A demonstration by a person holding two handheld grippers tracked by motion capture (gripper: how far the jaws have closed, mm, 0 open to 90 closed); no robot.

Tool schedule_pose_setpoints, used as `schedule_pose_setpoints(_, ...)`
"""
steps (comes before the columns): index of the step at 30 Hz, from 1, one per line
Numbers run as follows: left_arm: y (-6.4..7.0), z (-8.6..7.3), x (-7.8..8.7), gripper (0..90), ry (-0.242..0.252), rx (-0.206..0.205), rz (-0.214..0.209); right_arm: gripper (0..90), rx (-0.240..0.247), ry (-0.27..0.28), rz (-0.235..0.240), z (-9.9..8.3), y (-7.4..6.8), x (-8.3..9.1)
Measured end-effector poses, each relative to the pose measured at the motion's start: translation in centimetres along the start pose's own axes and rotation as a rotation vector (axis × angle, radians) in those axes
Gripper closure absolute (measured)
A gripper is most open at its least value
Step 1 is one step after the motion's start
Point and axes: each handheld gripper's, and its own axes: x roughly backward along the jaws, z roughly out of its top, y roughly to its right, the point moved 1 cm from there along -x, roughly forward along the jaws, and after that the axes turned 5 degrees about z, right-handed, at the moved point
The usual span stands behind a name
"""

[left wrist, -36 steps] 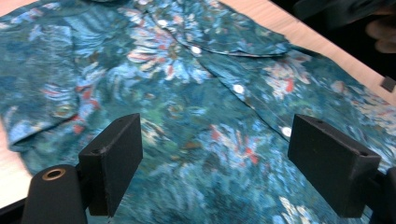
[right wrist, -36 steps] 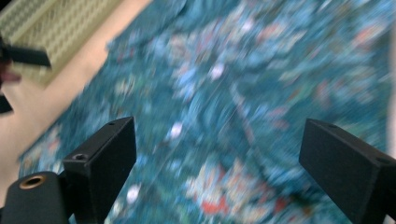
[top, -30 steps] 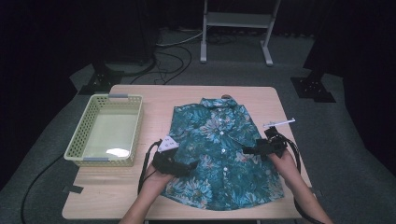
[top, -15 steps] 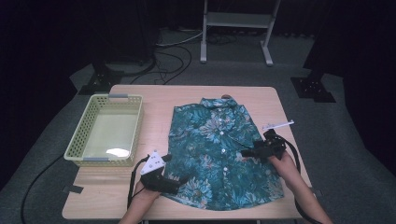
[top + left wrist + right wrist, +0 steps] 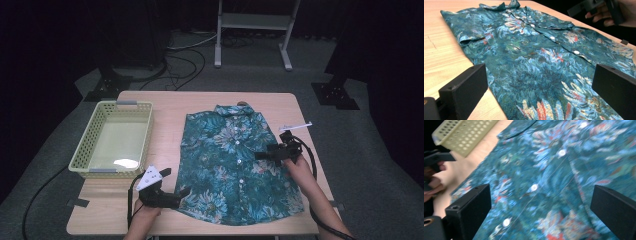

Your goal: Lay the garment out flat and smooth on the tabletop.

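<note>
A teal floral short-sleeved shirt (image 5: 235, 160) lies flat and buttoned on the wooden table (image 5: 165, 107), collar at the far end. My left gripper (image 5: 181, 194) rests low at the shirt's near left hem corner, jaws wide open, the hem (image 5: 544, 100) lying between them. My right gripper (image 5: 260, 155) hovers over the shirt's right side, open, pointing left across the button placket (image 5: 534, 187). The shirt fabric (image 5: 564, 170) spreads beneath its jaws. In the left gripper view the other hand and its gripper (image 5: 596, 7) show at the top right.
A pale yellow-green plastic basket (image 5: 86, 152) sits on the table's left half with nothing visible in it. Cables trail from both grippers off the near edge. A white metal stand (image 5: 255, 20) and dark floor cables lie beyond the table.
My left gripper has moved toward me and down from the shirt's left side to its near left hem corner. The right gripper has barely shifted.
</note>
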Motion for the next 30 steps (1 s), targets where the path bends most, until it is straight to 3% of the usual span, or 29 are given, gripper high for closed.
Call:
schedule_pose_setpoints(3, 0.0, 0.0, 0.0, 0.0, -0.003, 0.009, -0.007, 3.1, -0.032, -0.032, -0.01, 1.0, -0.1, -0.3)
schedule_pose_setpoints(4, 0.0, 0.0, 0.0, 0.0, -0.003, 0.002, -0.001, 3.1, -0.036, -0.035, 0.007, 1.3, -0.1, -0.4)
schedule_pose_setpoints(8, -0.1, -0.2, -0.1, 0.0, -0.007, 0.008, -0.003, 3.1, 0.008, -0.045, 0.017, 2.4, -0.5, -1.0)
schedule_pose_setpoints(11, -0.1, -0.3, -0.2, 0.0, -0.018, 0.005, -0.001, 3.7, 0.008, -0.054, 0.014, 3.2, -0.4, -1.6)
schedule_pose_setpoints(13, 0.0, -0.3, -0.3, 0.0, -0.036, -0.003, -0.012, 9.3, 0.008, -0.053, -0.014, 3.8, -0.3, -1.8)
schedule_pose_setpoints(16, 0.3, -0.3, -0.4, 0.0, -0.039, -0.027, -0.021, 9.3, 0.023, -0.076, -0.046, 5.1, -0.2, -2.5)
schedule_pose_setpoints(21, 0.5, -0.4, -0.6, 0.0, -0.046, -0.033, -0.03, 9.2, 0.03, -0.12, -0.127, 6.8, 0.2, -4.0)
schedule_pose_setpoints(23, 0.4, -0.5, -0.6, 0.0, -0.05, -0.035, -0.028, 9.3, 0.04, -0.141, -0.156, 7.2, 0.5, -4.6)
schedule_pose_setpoints(25, 0.4, -0.6, -0.6, 0.0, -0.053, -0.043, -0.023, 9.3, 0.029, -0.173, -0.152, 7.3, 1.0, -5.4)
schedule_pose_setpoints(28, 0.2, -0.6, -0.6, 0.0, -0.052, -0.039, -0.017, 9.8, 0.024, -0.167, -0.185, 7.4, 1.7, -5.9)
schedule_pose_setpoints(30, 0.2, -0.6, -0.6, 0.0, -0.047, -0.03, -0.018, 22.5, 0.039, -0.159, -0.216, 7.4, 2.1, -6.2)
